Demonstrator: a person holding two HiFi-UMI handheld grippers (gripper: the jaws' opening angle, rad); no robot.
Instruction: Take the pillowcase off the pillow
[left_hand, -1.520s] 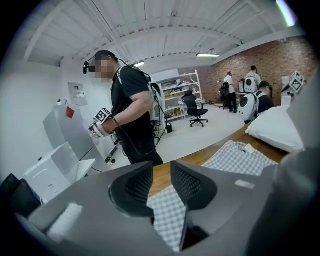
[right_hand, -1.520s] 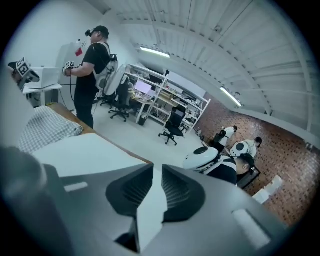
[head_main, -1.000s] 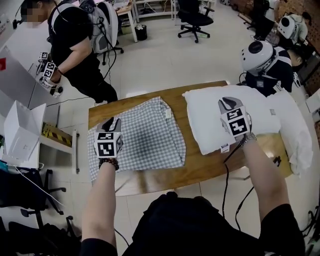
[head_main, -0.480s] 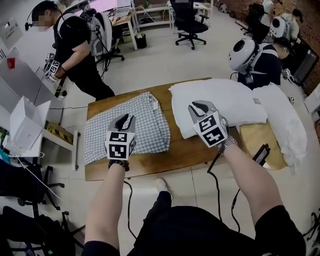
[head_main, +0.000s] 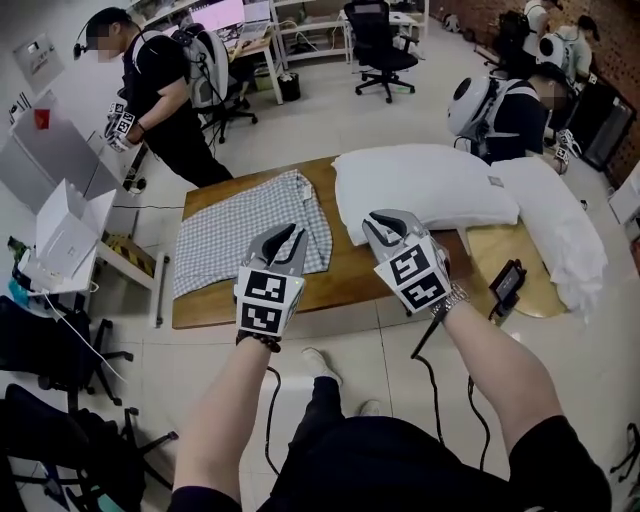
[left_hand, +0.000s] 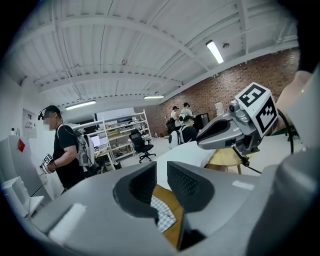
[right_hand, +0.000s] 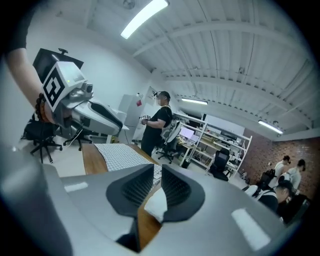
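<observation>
Head view puts the job as good as done: the checked pillowcase (head_main: 245, 228) lies flat and empty at centre left of the wooden table (head_main: 352, 272), with the bare white pillow (head_main: 420, 185) just right of it. The left gripper (head_main: 284, 238) is closing on nothing. The right gripper (head_main: 390, 222) is slightly parted and empty.

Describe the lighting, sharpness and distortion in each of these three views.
Head view: evenly lit and sharp; the white pillow keeps its detail. Left gripper view: strong fisheye, black corners, ceiling beams curve. Right gripper view: same fisheye, ceiling lamp blown out white.
</observation>
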